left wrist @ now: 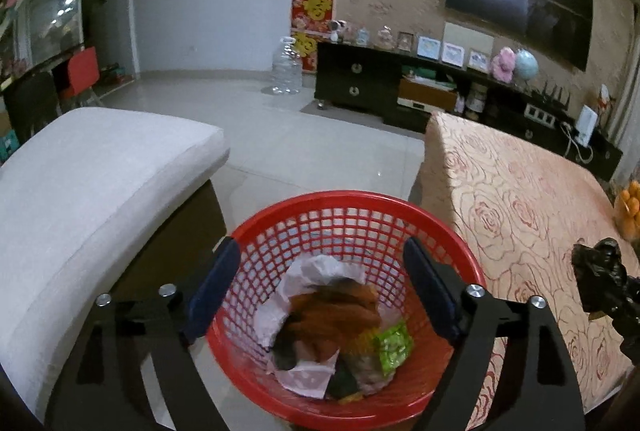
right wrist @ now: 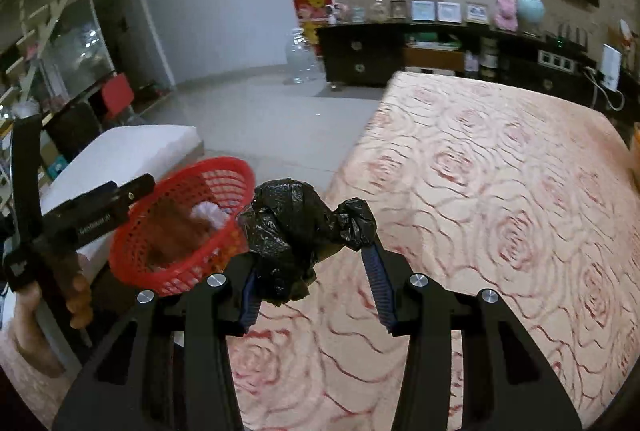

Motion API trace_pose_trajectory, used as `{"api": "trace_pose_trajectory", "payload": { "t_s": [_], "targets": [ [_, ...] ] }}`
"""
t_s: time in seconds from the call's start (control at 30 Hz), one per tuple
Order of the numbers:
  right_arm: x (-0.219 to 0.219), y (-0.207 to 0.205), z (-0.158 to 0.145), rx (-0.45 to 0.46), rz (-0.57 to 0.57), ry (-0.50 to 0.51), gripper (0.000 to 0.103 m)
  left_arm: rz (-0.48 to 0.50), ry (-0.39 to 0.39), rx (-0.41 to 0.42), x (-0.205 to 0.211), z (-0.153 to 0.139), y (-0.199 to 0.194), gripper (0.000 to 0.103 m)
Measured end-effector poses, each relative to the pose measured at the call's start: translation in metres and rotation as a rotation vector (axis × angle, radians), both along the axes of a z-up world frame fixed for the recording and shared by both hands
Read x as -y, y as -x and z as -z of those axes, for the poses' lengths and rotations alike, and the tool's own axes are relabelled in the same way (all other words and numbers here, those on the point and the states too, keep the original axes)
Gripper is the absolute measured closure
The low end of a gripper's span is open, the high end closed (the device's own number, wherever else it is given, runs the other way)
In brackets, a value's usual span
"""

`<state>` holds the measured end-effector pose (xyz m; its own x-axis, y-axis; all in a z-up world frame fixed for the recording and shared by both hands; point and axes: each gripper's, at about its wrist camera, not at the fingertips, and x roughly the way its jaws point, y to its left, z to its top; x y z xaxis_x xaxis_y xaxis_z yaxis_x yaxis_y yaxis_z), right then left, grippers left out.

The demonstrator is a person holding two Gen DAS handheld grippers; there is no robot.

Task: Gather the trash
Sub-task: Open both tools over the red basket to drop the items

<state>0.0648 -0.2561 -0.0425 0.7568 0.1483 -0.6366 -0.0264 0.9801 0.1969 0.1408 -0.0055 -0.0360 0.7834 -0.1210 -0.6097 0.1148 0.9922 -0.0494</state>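
Observation:
A red mesh basket stands on the floor between a sofa and a table, with crumpled white paper, orange peel and a green wrapper in it. My left gripper hovers over the basket, open wide with nothing between its pads. In the right wrist view the basket is at lower left with the left gripper over it. My right gripper is shut on a crumpled black plastic bag above the table's edge. The bag also shows at the left wrist view's right edge.
The table carries a rose-patterned cloth; oranges sit at its far side. A white sofa cushion lies left of the basket. A person's hand holds the left gripper. A dark TV cabinet and a large water bottle stand across the tiled floor.

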Motion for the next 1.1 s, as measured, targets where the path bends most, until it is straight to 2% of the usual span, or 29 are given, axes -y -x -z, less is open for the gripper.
{"api": "trace_pose_trajectory", "payload": {
  "t_s": [0.2, 0.5, 0.53, 0.67, 1.0, 1.1],
  "targets": [
    [-0.031, -0.027, -0.006, -0.010, -0.071, -0.015, 0.059, -0.097, 0.048, 0.037, -0.025, -0.006, 0.005, 0.017],
    [-0.080, -0.063, 0.000, -0.045, -0.169, -0.026, 0.058, -0.163, 0.031, 0.090, -0.038, -0.012, 0.011, 0.017],
    [-0.085, -0.066, 0.001, -0.049, -0.185, -0.029, 0.055, -0.174, 0.035, 0.093, -0.041, -0.013, 0.011, 0.017],
    [-0.097, -0.072, 0.003, -0.054, -0.220, -0.050, 0.033, -0.195, 0.060, 0.083, -0.051, -0.012, 0.009, 0.017],
    [-0.086, -0.064, -0.002, -0.034, -0.186, -0.078, 0.023, -0.203, 0.061, 0.085, -0.057, -0.012, 0.010, 0.016],
    [-0.075, -0.055, -0.004, -0.025, -0.149, -0.080, 0.016, -0.205, 0.055, 0.092, -0.057, -0.012, 0.012, 0.015]
  ]
}}
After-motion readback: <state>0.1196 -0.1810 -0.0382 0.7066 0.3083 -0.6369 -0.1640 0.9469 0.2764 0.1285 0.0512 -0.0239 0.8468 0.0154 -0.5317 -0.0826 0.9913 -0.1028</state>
